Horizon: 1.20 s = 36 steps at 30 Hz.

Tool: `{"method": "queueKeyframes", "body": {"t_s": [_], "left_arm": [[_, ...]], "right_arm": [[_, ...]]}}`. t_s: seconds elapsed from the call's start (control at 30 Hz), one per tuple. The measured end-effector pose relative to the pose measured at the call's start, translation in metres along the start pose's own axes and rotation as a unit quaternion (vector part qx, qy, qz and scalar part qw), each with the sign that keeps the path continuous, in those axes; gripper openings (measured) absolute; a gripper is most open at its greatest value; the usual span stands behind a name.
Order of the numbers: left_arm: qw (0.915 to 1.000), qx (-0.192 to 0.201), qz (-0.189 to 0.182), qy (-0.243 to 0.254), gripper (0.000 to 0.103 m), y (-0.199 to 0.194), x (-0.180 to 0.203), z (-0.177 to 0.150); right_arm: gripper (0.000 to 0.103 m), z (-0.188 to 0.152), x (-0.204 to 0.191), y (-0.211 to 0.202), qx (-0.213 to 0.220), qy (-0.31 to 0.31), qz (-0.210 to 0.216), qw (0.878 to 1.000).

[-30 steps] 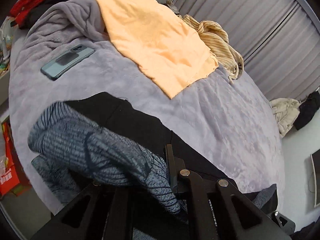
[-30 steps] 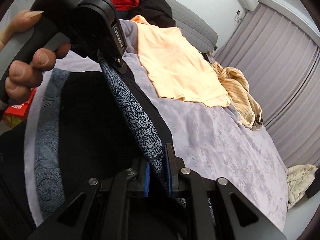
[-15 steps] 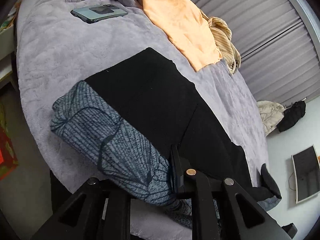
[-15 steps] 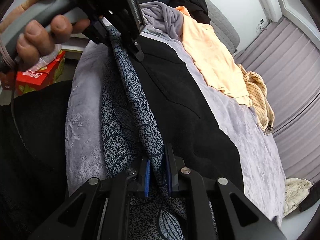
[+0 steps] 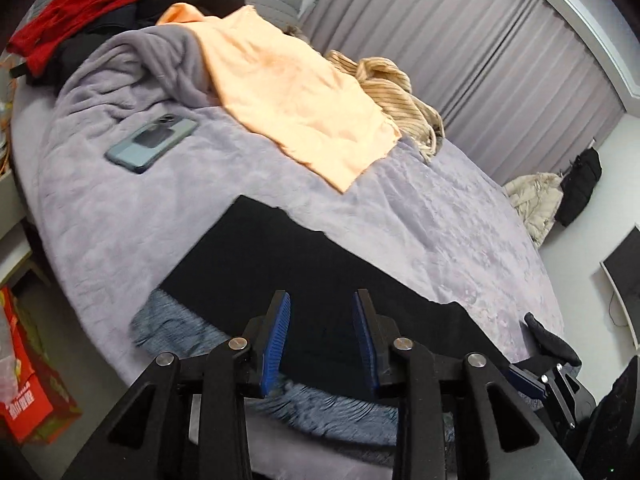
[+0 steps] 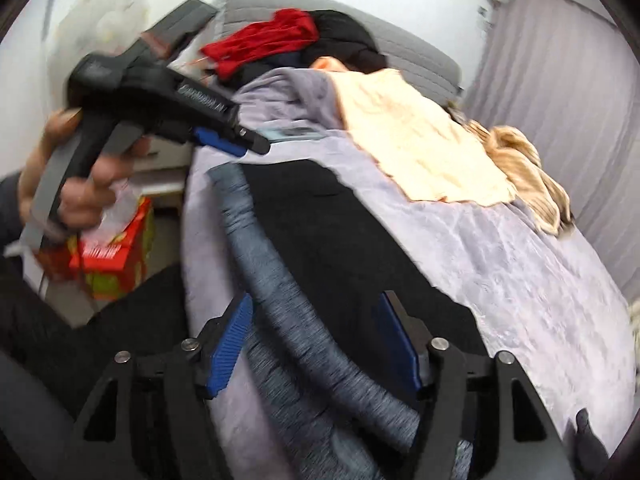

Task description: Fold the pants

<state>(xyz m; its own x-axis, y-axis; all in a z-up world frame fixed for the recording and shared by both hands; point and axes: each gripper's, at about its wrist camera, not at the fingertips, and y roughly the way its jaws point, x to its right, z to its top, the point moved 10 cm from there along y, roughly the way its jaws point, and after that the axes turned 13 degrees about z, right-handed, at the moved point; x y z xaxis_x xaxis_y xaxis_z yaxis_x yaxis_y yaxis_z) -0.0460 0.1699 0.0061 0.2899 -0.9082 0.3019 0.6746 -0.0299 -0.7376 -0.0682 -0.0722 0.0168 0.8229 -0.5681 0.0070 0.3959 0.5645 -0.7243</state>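
The pants (image 5: pixel 280 264) lie flat on the grey bed, black with a blue-grey patterned band (image 5: pixel 172 320) along the near edge. They also show in the right wrist view (image 6: pixel 340 240), with the patterned band (image 6: pixel 272 280) running lengthwise. My left gripper (image 5: pixel 322 332) is open and empty just above the pants' near edge. It also shows in the right wrist view (image 6: pixel 240 144), held by a hand at the pants' far end. My right gripper (image 6: pixel 316 340) is open over the patterned band, holding nothing.
A phone (image 5: pixel 152 142) lies on the grey blanket (image 5: pixel 440 220) beyond the pants. An orange garment (image 5: pixel 296 108) and a striped beige one (image 5: pixel 400 92) lie further back. Red and black clothes (image 5: pixel 80 8) pile at the headboard. A red box (image 5: pixel 28 380) stands on the floor at left.
Both grippers have opened and let go of the patterned edge of the pants. The pants now lie flat on the bed, and both grippers have drawn back from the cloth.
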Motion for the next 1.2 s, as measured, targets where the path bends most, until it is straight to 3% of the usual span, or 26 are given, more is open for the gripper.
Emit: {"method": "queueKeyframes", "body": {"t_s": [0.03,0.17,0.2,0.3,0.4,0.47,0.5,0.6,0.63,0.7,0.73,0.8,0.87,0.9,0.93,1.0,1.03,1.1,1.13,1.2], "left_arm": [[0.9999,-0.008,0.007,0.007,0.064,0.013,0.012,0.001],[0.9959,-0.060,0.046,0.049,0.064,0.056,0.024,-0.028],[0.9937,-0.069,0.058,0.067,0.064,0.062,0.023,-0.040],[0.9858,-0.025,0.087,0.141,0.064,0.058,0.024,-0.064],[0.9764,-0.004,0.117,0.181,0.065,0.049,0.028,-0.074],[0.9778,-0.015,0.115,0.175,0.065,0.044,0.032,-0.074],[0.9802,-0.024,0.099,0.170,0.065,0.042,0.037,-0.075],[0.9822,-0.034,0.067,0.172,0.065,0.036,0.061,-0.080],[0.9809,-0.034,0.056,0.183,0.065,0.035,0.072,-0.082],[0.9778,-0.041,0.042,0.201,0.065,0.038,0.091,-0.091],[0.9758,-0.049,0.046,0.208,0.065,0.042,0.097,-0.097],[0.9735,-0.039,0.062,0.217,0.065,0.043,0.103,-0.099],[0.9720,-0.037,0.066,0.223,0.065,0.042,0.105,-0.102],[0.9725,-0.037,0.064,0.221,0.065,0.041,0.105,-0.102],[0.9734,-0.040,0.061,0.217,0.069,0.041,0.103,-0.103],[0.9751,-0.047,0.054,0.210,0.071,0.041,0.101,-0.103],[0.9751,-0.048,0.052,0.210,0.071,0.040,0.101,-0.104],[0.9740,-0.047,0.055,0.215,0.071,0.040,0.102,-0.105],[0.9731,-0.047,0.059,0.218,0.071,0.040,0.103,-0.106],[0.9723,-0.048,0.062,0.220,0.071,0.040,0.103,-0.105]], "right_arm": [[0.072,-0.003,0.016,0.012,-0.020,0.025,-0.018,0.999],[0.071,-0.043,0.045,0.041,-0.096,0.124,-0.035,0.987],[0.071,-0.055,0.043,0.040,-0.097,0.139,-0.026,0.985],[0.071,-0.071,0.034,0.021,-0.085,0.160,-0.007,0.983],[0.072,-0.081,0.054,-0.020,-0.049,0.209,-0.042,0.976],[0.074,-0.095,0.095,-0.069,-0.002,0.276,-0.114,0.954],[0.077,-0.105,0.118,-0.094,0.018,0.312,-0.153,0.938],[0.082,-0.157,0.188,-0.189,0.075,0.417,-0.303,0.853],[0.082,-0.168,0.202,-0.206,0.086,0.432,-0.320,0.839],[0.087,-0.187,0.224,-0.221,0.064,0.451,-0.353,0.817],[0.087,-0.193,0.237,-0.221,0.037,0.451,-0.365,0.814],[0.088,-0.193,0.258,-0.211,0.000,0.433,-0.365,0.824],[0.090,-0.194,0.269,-0.196,-0.042,0.416,-0.376,0.827],[0.093,-0.198,0.269,-0.182,-0.074,0.401,-0.376,0.832],[0.099,-0.209,0.277,-0.159,-0.136,0.378,-0.373,0.836],[0.100,-0.228,0.285,-0.130,-0.199,0.349,-0.372,0.837],[0.097,-0.238,0.288,-0.121,-0.203,0.350,-0.355,0.843],[0.045,-0.246,0.288,-0.119,-0.186,0.375,-0.324,0.848],[0.006,-0.248,0.282,-0.131,-0.160,0.393,-0.322,0.846],[0.006,-0.245,0.271,-0.165,-0.128,0.396,-0.355,0.837]]}}
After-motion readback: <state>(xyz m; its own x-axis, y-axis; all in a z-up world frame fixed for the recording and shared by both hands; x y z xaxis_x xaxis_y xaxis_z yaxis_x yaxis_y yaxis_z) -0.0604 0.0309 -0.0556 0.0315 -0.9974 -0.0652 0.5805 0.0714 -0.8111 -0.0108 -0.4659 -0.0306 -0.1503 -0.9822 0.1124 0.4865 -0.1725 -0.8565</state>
